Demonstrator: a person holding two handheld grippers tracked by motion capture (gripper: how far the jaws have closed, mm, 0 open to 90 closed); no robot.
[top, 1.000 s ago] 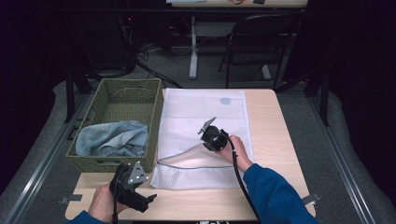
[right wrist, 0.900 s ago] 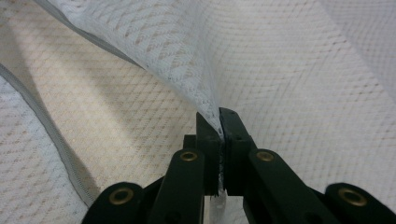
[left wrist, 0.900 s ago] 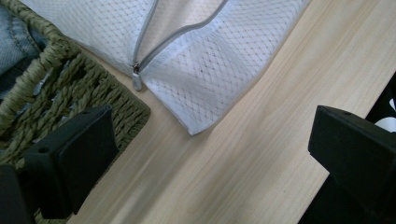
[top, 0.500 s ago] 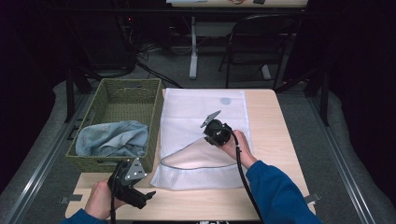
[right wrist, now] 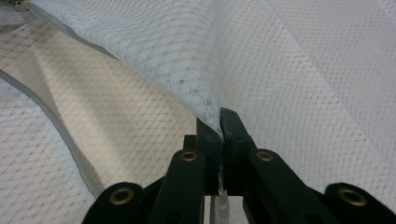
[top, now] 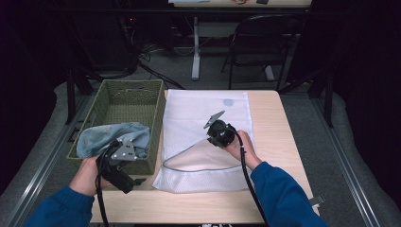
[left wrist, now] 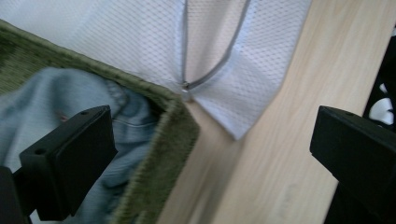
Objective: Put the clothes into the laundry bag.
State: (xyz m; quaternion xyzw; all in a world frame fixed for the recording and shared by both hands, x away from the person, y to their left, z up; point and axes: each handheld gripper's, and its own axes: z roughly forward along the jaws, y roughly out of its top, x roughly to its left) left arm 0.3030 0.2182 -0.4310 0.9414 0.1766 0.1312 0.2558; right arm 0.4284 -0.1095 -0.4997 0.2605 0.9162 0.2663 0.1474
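Observation:
A white mesh bag (top: 203,106) lies flat on the wooden table, its grey zipper (top: 198,169) undone along the near end. My right gripper (top: 211,132) is shut on the bag's upper layer and holds it raised, so the mouth gapes. In the right gripper view the jaws pinch a fold of mesh (right wrist: 212,100) at the right gripper (right wrist: 219,122). My left gripper (top: 134,165) hovers open over the near right corner of the green woven basket (top: 127,90). A blue denim garment (top: 101,137) lies in the basket. The left gripper (left wrist: 212,135) holds nothing; below it are denim (left wrist: 42,93) and the zipper's end (left wrist: 186,86).
The basket's rim (left wrist: 159,154) stands right beside the bag's near left corner. Bare wood (top: 279,127) runs along the table's right side and front edge. A black chair (top: 265,38) and table legs stand on the floor beyond.
My left gripper has risen and moved away from the front edge to the basket's near corner. The right gripper has lifted the mesh slightly, widening the bag's mouth.

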